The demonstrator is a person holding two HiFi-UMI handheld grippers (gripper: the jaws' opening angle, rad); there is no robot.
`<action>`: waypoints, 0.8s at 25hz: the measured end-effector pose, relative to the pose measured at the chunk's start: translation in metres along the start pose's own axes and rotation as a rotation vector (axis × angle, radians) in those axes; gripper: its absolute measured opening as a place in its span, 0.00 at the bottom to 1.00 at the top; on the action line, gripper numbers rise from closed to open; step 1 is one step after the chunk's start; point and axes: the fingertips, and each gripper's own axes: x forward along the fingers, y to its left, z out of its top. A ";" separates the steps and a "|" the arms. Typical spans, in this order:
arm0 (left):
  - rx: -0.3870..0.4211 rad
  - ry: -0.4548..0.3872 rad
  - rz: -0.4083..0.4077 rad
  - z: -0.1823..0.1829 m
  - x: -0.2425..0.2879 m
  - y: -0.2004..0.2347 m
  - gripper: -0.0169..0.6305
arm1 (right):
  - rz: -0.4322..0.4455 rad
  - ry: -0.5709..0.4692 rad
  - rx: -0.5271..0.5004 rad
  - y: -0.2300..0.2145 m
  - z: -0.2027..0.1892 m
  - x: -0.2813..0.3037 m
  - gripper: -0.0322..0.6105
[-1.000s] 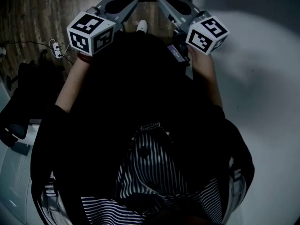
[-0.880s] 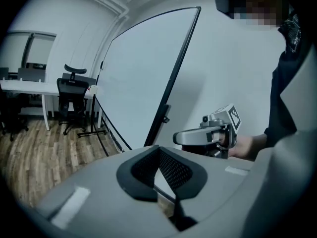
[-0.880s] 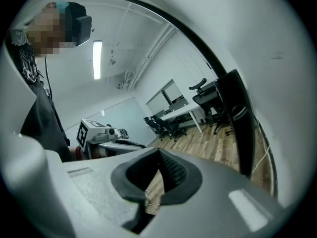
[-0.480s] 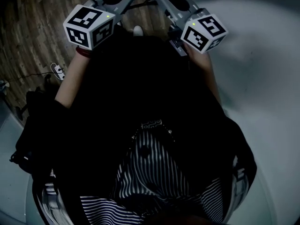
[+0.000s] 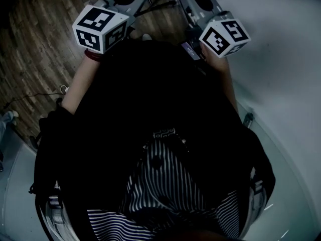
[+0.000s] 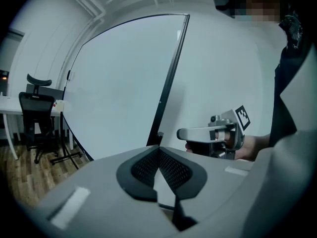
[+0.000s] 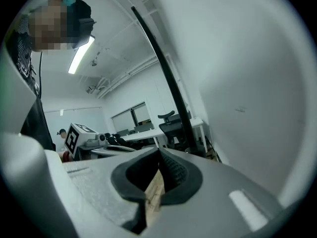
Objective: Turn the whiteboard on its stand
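Beside whiteboard [image 6: 114,78] | it swung since last frame, edge [image 6: 171,73] steeper | my left gripper [image 6: 158,148], right gripper [image 7: 159,152] closed, empty | floor [image 6: 22,175] open leftward

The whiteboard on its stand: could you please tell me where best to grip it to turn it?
Probably its dark side frame, the near long edge of the whiteboard. That bar is thin and straight, so the left gripper could come at it edge-on and close with one finger on each face.
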 end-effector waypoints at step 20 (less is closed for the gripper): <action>0.092 -0.054 -0.053 0.019 0.009 0.004 0.03 | -0.180 0.003 -0.075 -0.047 0.018 0.004 0.41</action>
